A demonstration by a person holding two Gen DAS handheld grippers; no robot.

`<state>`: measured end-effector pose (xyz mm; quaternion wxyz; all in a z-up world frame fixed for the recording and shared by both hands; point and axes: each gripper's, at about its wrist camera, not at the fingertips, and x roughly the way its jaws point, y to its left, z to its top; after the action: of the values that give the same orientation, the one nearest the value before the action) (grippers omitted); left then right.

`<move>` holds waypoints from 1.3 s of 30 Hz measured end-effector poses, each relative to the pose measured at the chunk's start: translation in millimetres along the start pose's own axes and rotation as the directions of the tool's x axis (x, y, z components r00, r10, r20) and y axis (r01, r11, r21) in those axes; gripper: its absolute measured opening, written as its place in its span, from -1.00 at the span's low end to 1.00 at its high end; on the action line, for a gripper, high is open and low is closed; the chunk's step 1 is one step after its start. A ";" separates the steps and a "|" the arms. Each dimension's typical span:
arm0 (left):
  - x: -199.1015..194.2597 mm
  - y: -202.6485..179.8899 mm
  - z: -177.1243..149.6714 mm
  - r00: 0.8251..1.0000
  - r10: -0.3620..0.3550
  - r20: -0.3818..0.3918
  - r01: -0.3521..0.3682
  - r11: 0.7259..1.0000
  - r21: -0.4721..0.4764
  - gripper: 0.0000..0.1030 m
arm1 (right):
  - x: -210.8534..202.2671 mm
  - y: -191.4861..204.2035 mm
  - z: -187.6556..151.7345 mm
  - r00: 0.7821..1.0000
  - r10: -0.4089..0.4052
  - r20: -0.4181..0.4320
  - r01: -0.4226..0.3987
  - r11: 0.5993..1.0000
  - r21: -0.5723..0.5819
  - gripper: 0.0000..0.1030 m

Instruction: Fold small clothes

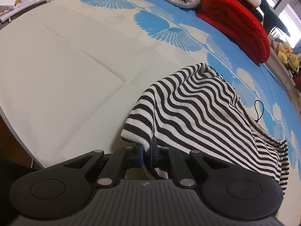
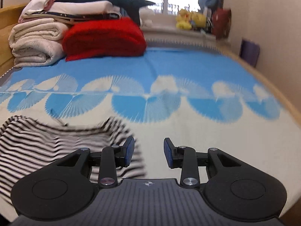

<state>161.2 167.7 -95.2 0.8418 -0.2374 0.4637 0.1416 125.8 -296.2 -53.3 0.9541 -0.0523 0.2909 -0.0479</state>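
A black-and-white striped garment (image 1: 197, 109) lies on the bed, one edge lifted off the sheet. My left gripper (image 1: 148, 154) is shut on that lifted hem, and the cloth hangs over and behind its blue pads. In the right wrist view the same striped garment (image 2: 47, 141) lies at the lower left, blurred. My right gripper (image 2: 149, 153) is open with nothing between its fingers; its left pad (image 2: 128, 150) stands just over the garment's near corner, while its right pad is over bare sheet.
The bed sheet (image 2: 169, 66) is cream with blue fan prints. A red folded blanket (image 2: 105, 37) and a stack of pale folded bedding (image 2: 35, 43) sit at the far end. A thin black cord (image 1: 258, 111) lies beside the garment. Plush toys (image 2: 190, 19) line the windowsill.
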 end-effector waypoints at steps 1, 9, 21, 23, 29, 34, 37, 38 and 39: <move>-0.2 -2.3 -1.4 1.000 0.009 0.002 -0.009 1.000 0.003 -0.87 | 2.3 -5.2 2.3 1.000 -0.005 0.011 0.005 1.000 -0.012 -0.31; -50.0 -80.9 -20.4 0.971 -0.033 0.238 -0.024 0.972 0.234 -0.88 | 20.4 -30.1 -17.0 0.999 0.002 -0.045 0.002 0.997 0.071 -0.31; -77.9 -267.4 -181.7 0.817 -0.562 -0.131 0.451 0.481 0.751 -0.75 | 19.6 -70.3 -24.5 0.997 -0.042 -0.061 0.055 0.971 0.234 -0.31; -68.5 -270.7 -189.9 0.804 -0.549 -0.230 0.513 0.442 0.736 -0.59 | 17.4 -75.6 -27.3 0.997 -0.048 -0.064 0.062 0.966 0.252 -0.31; -87.9 -249.0 -137.0 0.807 -0.577 -0.128 0.514 0.577 0.634 -0.18 | 17.9 -80.9 -32.0 0.997 -0.009 -0.081 0.033 0.954 0.297 -0.31; -86.5 -239.1 -77.7 0.920 -0.387 -0.055 0.340 0.722 0.603 -0.13 | 24.1 -63.7 -29.5 0.994 0.057 -0.089 -0.031 0.961 0.275 -0.31; -81.0 -228.2 -38.8 0.940 -0.339 -0.040 0.285 0.716 0.637 -0.11 | 29.2 -50.0 -26.2 0.990 0.100 -0.097 -0.071 0.962 0.265 -0.30; -81.2 -222.9 -29.0 0.941 -0.337 -0.031 0.275 0.708 0.650 -0.08 | 30.4 -47.4 -25.9 0.988 0.114 -0.100 -0.084 0.960 0.267 -0.30; -77.2 -217.8 -16.9 0.940 -0.340 -0.020 0.268 0.702 0.660 -0.04 | 31.9 -43.7 -25.3 0.986 0.131 -0.104 -0.099 0.958 0.271 -0.30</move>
<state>208.1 -27.1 21.0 0.9054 0.0061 0.3940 -0.1582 135.3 -345.2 -86.2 0.9343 0.0955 0.3417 -0.0336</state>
